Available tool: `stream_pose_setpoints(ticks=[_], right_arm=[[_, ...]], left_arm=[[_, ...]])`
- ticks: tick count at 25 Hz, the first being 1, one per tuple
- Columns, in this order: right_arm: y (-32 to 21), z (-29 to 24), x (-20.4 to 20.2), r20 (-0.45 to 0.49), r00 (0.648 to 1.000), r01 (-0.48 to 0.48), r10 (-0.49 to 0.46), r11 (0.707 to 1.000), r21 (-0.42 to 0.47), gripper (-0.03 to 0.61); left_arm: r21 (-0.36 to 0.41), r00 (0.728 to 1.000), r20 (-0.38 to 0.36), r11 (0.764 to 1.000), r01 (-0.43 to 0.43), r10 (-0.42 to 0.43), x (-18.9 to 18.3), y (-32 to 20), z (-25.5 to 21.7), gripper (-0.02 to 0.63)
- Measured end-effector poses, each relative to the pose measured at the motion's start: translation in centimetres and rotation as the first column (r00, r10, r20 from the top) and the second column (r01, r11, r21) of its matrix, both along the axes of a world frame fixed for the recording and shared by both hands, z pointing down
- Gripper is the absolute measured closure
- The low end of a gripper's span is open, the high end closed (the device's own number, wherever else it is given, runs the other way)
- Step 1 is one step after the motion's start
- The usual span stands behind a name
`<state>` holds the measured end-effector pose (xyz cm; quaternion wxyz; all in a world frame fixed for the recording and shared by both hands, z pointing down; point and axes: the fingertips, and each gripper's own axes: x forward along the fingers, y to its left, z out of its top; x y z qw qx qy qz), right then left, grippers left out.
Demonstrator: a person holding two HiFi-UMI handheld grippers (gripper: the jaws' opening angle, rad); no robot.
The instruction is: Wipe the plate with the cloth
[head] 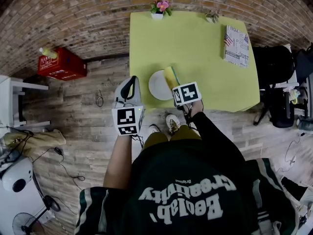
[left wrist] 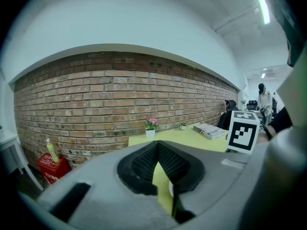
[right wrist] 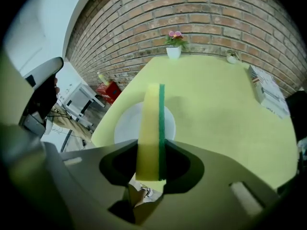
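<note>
Clenches the right tool [right wrist: 151, 163] on the cloth [right wrist: 152, 123], a yellow-green sponge held on edge over the white plate [right wrist: 124, 126] near the surface's [head: 205, 58] front edge. Holds the left tool [head: 128, 91] closed, empty, aside. Looks early: wiping mostly still to do.

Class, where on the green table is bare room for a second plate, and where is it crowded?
Bare: the table between the plate and the booklet, and its near right corner. Crowded: the near left edge, where the right gripper holds the sponge at the plate. A flower pot and a small pot line the far edge.
</note>
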<state>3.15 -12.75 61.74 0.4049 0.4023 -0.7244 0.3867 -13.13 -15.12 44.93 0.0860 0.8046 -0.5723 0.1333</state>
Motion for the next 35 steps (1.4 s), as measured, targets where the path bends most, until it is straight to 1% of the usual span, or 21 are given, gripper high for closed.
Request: stream_pose_setpoints(ticks=[3,5,6,8,10,11,14,18,22,26,33,35], right_arm=[[-0.6,0.1,1.3,-0.025,0.999,-0.025,0.026,1.000,0.013,0.440],[-0.6,0.0,1.5,-0.016,0.999,-0.038,0.039,0.999,0.019,0.440],[-0.6,-0.4,1.3,0.009,0.999,-0.043,0.043,0.999,0.023,0.440],[-0.6,-1.6,-0.3,0.095,0.995,-0.042,0.039,0.999,0.032,0.440],[-0.4,-2.8,-2.6,0.165,0.986,-0.008,0.000,0.999,0.048,0.440],[-0.1,-3.2,-3.7,0.181,0.983,0.021,-0.031,0.998,0.056,0.440],[1.2,-3.2,-6.5,0.195,0.975,0.102,-0.109,0.994,0.047,0.440],[2.8,-1.5,-8.1,0.170,0.973,0.161,-0.159,0.987,0.006,0.440],[3.6,-0.1,-7.8,0.142,0.977,0.166,-0.160,0.985,-0.036,0.440],[2.9,0.0,-6.8,0.115,0.982,0.152,-0.147,0.988,-0.034,0.440],[1.2,0.2,-1.6,0.072,0.997,0.016,-0.013,0.999,-0.039,0.439],[0.8,0.1,-0.2,0.052,0.999,-0.008,0.010,1.000,-0.027,0.439]], left_arm=[[0.001,1.000,-0.003,1.000,-0.006,0.006,0.2,-0.1,-0.1,0.611],[-0.004,1.000,-0.001,1.000,-0.009,0.009,0.2,0.0,0.0,0.611],[-0.001,1.000,-0.001,1.000,-0.008,0.008,0.3,0.0,-0.1,0.611],[-0.005,1.000,-0.002,1.000,-0.008,0.008,0.4,0.0,-0.1,0.611],[-0.009,1.000,-0.002,1.000,-0.009,0.009,0.4,0.1,0.0,0.611],[-0.006,1.000,-0.002,1.000,-0.008,0.008,0.4,0.2,0.0,0.611],[0.006,1.000,0.003,1.000,-0.011,0.011,0.5,0.3,-0.2,0.611],[0.003,1.000,0.016,1.000,-0.003,0.003,0.1,0.6,-0.1,0.611],[-0.007,1.000,0.019,1.000,0.012,-0.012,-0.6,0.9,0.2,0.611],[-0.017,1.000,0.011,1.000,0.016,-0.016,-0.9,1.0,0.3,0.611],[-0.031,1.000,0.007,1.000,0.006,-0.006,-0.5,1.1,0.6,0.611],[-0.016,1.000,0.003,1.000,0.003,-0.003,-0.4,1.0,0.3,0.611]])
